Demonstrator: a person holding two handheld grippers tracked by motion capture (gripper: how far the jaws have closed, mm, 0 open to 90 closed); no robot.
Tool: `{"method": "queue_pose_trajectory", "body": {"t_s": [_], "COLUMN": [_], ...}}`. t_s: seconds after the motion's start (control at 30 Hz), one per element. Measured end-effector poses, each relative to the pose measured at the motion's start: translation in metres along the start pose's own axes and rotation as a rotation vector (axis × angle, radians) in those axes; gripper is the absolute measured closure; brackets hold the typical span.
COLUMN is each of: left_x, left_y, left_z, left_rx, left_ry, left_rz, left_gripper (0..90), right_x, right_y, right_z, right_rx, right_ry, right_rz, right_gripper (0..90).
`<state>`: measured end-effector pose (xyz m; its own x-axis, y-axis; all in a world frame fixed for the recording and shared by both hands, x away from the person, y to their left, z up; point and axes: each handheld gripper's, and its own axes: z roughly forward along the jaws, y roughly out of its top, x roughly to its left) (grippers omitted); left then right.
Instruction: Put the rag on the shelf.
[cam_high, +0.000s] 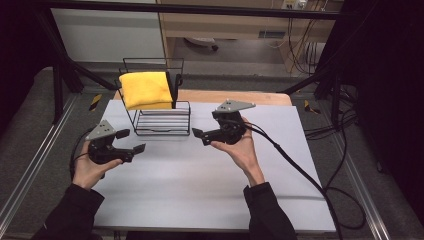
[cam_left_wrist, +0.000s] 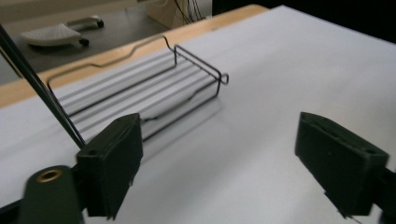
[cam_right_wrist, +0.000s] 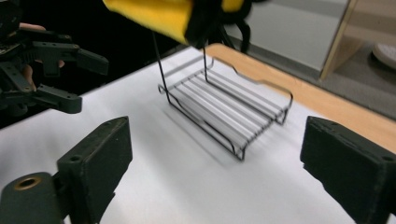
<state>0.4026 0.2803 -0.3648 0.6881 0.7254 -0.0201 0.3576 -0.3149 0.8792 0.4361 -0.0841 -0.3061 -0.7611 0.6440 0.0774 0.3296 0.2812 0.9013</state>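
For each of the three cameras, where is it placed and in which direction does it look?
High view: above the table, looking down; both hands, left gripper, right gripper.
Left gripper view: along open fingers toward the black wire rack.
Right gripper view: toward the rack, yellow folded cloth above.
All share the rack.

On the table (cam_high: 200, 190) the wire rack (cam_high: 162, 122) stands toward the far edge, left of the middle. A folded towel (cam_high: 146, 90) hangs over the rack's upper rail, above its low tray. My left claw (cam_high: 134, 141) sits in front of the rack and to its left, near its front left corner. My right claw (cam_high: 201, 136) sits just right of the rack's front right corner. The 2 claws face each other across the rack's front, well apart, with bare table between them. Behind the table lies the floor (cam_high: 240, 55), with a cabinet (cam_high: 225, 20) beyond it.
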Motion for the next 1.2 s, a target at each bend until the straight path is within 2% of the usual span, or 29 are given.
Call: {"method": "queue_pose_trajectory", "body": {"t_s": [0.13,0.27,0.33,0.43,0.5,0.53,0.67,0.7,0.77,0.9,1.07,1.2], "left_x": [-0.009,-0.014,-0.014,-0.013,-0.012,-0.012,-0.014,-0.015,-0.016,-0.018,-0.017,-0.018], "left_y": [-0.019,-0.032,-0.038,-0.047,-0.051,-0.053,-0.057,-0.058,-0.059,-0.061,-0.063,-0.066], "left_z": [0.01,0.014,0.014,0.013,0.013,0.013,0.013,0.013,0.014,0.016,0.016,0.017], "left_rx": [0.038,0.058,0.059,0.074,0.084,0.085,0.079,0.077,0.077,0.099,0.101,0.102], "left_ry": [-0.015,-0.012,-0.021,-0.025,-0.015,-0.015,-0.027,-0.03,-0.037,-0.042,-0.037,-0.039], "left_rz": [-0.002,-0.002,-0.013,-0.031,-0.04,-0.048,-0.028,-0.022,-0.017,0.006,0.003,0.004], "left_gripper": [10.1,7.7,7.2,5.1,4.2,3.9,3.8,3.8,3.8,3.8,3.8,3.9], "right_x": [-0.008,-0.018,-0.023,-0.03,-0.035,-0.037,-0.049,-0.052,-0.057,-0.066,-0.072,-0.075], "right_y": [-0.025,-0.052,-0.065,-0.085,-0.098,-0.105,-0.128,-0.134,-0.144,-0.161,-0.18,-0.192], "right_z": [-0.005,-0.012,-0.016,-0.024,-0.03,-0.034,-0.05,-0.055,-0.065,-0.081,-0.096,-0.103], "right_rx": [0.045,0.075,0.081,0.103,0.116,0.128,0.152,0.148,0.149,0.167,0.187,0.19], "right_ry": [-0.015,-0.009,-0.003,-0.007,-0.004,-0.006,-0.011,-0.011,-0.012,-0.032,-0.058,-0.057], "right_rz": [0.006,0.047,0.065,0.065,0.085,0.095,0.115,0.106,0.124,0.145,0.161,0.18], "right_gripper": [4.1,1.4,1.1,0.6,0.6,0.6,0.6,0.6,0.6,0.6,0.6,0.6]}}
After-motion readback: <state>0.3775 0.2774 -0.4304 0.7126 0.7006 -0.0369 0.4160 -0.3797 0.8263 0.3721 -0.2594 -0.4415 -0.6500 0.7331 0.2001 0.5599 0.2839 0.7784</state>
